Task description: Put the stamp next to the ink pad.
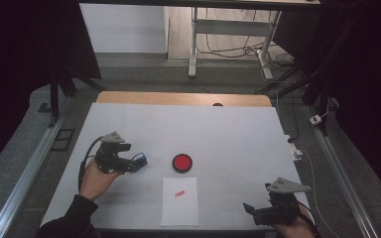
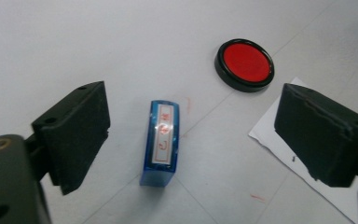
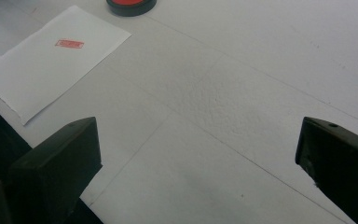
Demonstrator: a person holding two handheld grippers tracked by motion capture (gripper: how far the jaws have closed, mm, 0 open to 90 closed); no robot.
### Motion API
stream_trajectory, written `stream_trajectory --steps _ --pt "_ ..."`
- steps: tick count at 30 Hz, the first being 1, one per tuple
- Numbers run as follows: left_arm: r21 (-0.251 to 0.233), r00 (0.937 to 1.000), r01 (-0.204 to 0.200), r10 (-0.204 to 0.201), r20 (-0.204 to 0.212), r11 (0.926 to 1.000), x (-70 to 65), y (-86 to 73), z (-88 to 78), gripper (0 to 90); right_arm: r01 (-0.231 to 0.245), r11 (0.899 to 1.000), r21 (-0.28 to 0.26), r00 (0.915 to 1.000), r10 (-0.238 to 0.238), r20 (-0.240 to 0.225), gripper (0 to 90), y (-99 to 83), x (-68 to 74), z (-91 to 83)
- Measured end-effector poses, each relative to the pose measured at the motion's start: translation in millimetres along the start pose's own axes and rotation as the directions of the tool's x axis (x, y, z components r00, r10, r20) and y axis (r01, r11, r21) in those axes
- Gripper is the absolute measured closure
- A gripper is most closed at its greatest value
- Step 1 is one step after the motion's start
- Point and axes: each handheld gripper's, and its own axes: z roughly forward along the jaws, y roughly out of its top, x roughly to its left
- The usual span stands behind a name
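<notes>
Left gripper [image 1: 138,162]: left side of counter, held in the person's left hand [image 1: 95,176], pointing right toward the pad; fingers [image 2: 77,135] stand wide, nothing gripped.
Stamp [image 2: 162,142]: blue, lying on its side on the counter between the left fingers, touching neither; its face with red mirrored lettering faces up. In the high view it sits at the left gripper's tip [image 1: 141,161], left of the pad.
Ink pad [image 1: 182,162]: round, black rim, red centre, open, mid-counter, just right of the stamp, apart from it; also beyond the stamp in the left gripper view [image 2: 244,64].
Paper [image 1: 179,201]: white sheet, near edge of counter, just near of the pad, one small red stamp mark [image 1: 179,193] in its upper half; the mark is also clear in the right gripper view [image 3: 69,44].
Right gripper [image 1: 250,212]: near right corner of counter, held in the person's right hand [image 1: 297,225], pointing left; fingers [image 3: 60,163] wide apart, bare counter between them.
Counter [image 1: 228,134]: white cover, a few faint red smudges near the stamp, wooden strip at far edge.
Gripper spacing: well apart, paper between them.
</notes>
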Motion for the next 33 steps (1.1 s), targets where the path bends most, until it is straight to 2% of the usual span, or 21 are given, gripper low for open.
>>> stream_trajectory --steps 5,18,22,30,33 --pt "-0.008 0.9993 0.008 -0.008 0.036 0.9999 -5.5 0.7 -6.3 5.2 0.003 1.0 0.003 1.0 -0.003 0.001 0.2 0.1 0.6 0.3" --pt "-0.057 0.998 -0.021 0.024 0.059 0.9982 -21.8 -9.6 -28.6 0.8 0.002 1.0 0.005 1.0 -0.002 -0.002 0.2 0.5 0.9 0.9" --pt "-0.069 0.9965 -0.019 0.024 0.08 0.9974 -26.3 -14.1 -35.8 0.0 -0.002 1.0 0.007 1.0 0.002 -0.002 0.1 0.9 0.7 1.2" --pt "-0.088 0.9959 -0.02 0.027 0.086 0.9959 -36.5 -25.1 -50.5 0.0 -0.003 1.0 0.01 1.0 0.003 -0.003 0.1 0.7 0.5 1.3" --pt "-0.088 0.9967 -0.021 0.028 0.076 0.9959 -38.8 -32.0 -55.4 0.0 -0.004 1.0 0.012 1.0 0.004 -0.003 0.1 0.7 0.6 1.4"
